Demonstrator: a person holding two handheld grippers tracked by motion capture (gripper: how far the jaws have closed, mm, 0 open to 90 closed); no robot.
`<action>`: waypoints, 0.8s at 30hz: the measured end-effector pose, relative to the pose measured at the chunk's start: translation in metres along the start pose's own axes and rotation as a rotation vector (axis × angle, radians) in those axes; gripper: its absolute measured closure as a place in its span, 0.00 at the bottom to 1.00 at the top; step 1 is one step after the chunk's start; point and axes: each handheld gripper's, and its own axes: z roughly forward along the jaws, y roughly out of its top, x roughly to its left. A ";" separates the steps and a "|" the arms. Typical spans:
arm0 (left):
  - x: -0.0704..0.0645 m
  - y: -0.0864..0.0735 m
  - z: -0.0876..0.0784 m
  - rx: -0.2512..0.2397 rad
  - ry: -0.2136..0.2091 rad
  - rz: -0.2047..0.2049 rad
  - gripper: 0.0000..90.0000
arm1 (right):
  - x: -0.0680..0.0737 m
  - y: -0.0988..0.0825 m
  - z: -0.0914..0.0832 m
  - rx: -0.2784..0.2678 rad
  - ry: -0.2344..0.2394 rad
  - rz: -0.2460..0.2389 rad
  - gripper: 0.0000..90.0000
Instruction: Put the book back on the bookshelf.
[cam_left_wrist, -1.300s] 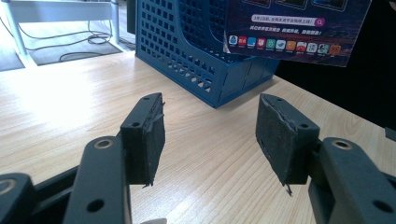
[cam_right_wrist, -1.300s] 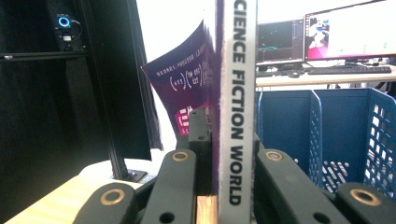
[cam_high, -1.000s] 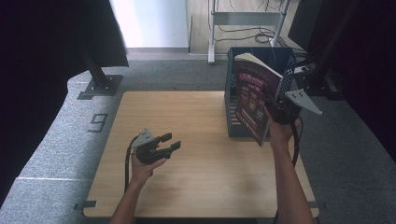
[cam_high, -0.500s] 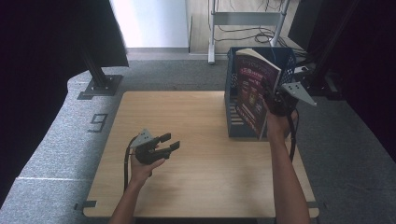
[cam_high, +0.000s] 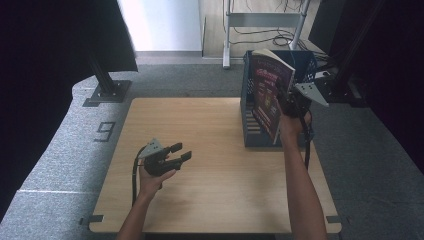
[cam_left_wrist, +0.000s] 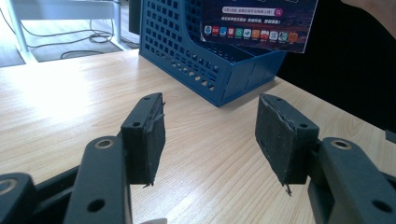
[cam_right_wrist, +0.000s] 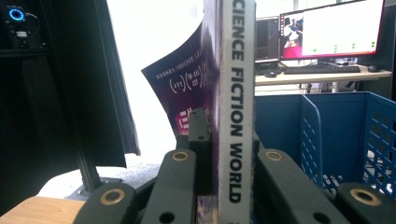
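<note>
A purple magazine (cam_high: 267, 95) with a white spine (cam_right_wrist: 237, 121) stands upright over the blue file holder (cam_high: 250, 125) at the table's right. My right gripper (cam_high: 290, 102) is shut on the magazine's spine, jaws pressing on both sides. The magazine's lower edge (cam_left_wrist: 261, 32) hangs above the blue file holder (cam_left_wrist: 210, 60) in the left gripper view. My left gripper (cam_high: 179, 152) hovers low over the table's left middle, open, with nothing between its pads (cam_left_wrist: 147, 135).
The wooden table (cam_high: 200, 200) has bare room in the middle and front. The holder's inner dividers (cam_right_wrist: 310, 135) show in the right gripper view. A dark curtain (cam_high: 50, 60) hangs at left; a desk with monitors (cam_right_wrist: 327, 32) stands behind.
My right gripper has carried the magazine away from the person and slightly down, over the file holder. My left gripper has stayed where it was.
</note>
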 end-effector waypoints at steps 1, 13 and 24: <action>0.000 0.000 -0.001 -0.004 0.001 -0.002 0.47 | 0.000 0.000 0.002 0.000 -0.002 -0.002 0.91; 0.002 -0.001 -0.003 -0.007 0.002 -0.008 0.47 | 0.001 -0.004 0.017 -0.003 -0.022 0.005 0.91; 0.003 -0.003 -0.002 0.003 0.005 -0.015 0.47 | -0.004 -0.012 0.031 0.003 -0.045 0.003 0.91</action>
